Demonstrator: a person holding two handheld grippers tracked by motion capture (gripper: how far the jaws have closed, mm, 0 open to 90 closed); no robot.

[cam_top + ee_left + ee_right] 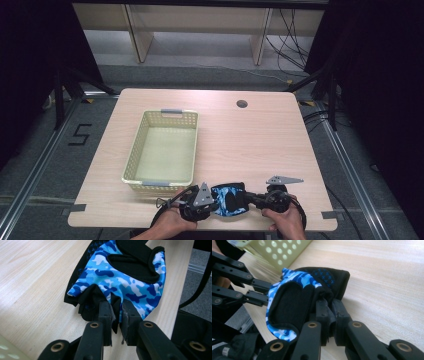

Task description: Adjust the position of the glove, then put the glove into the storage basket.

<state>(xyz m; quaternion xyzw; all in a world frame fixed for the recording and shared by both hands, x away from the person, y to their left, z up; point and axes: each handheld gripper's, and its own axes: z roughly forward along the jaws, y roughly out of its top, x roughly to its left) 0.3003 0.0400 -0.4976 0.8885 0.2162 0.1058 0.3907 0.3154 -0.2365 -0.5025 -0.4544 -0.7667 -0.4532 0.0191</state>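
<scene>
Item: blue camouflage glove (228, 200), at six o'clock on the table (250, 145), left gripper (116, 315) and right gripper (329, 312) each clenched on an opposite edge. Risk, judged: thin fabric may slip free if the hands pull apart unevenly. Beyond, at ten o'clock, the basket (134, 159); the gripper views show the pinched hems, the high view the basket's empty interior.

Both hands come in low at the desk's near edge, the left hand (167, 225) and right hand (285, 222) facing each other. The left gripper (216, 201) and right gripper (250, 199) are each clamped on a glove (229, 199) between them.
</scene>
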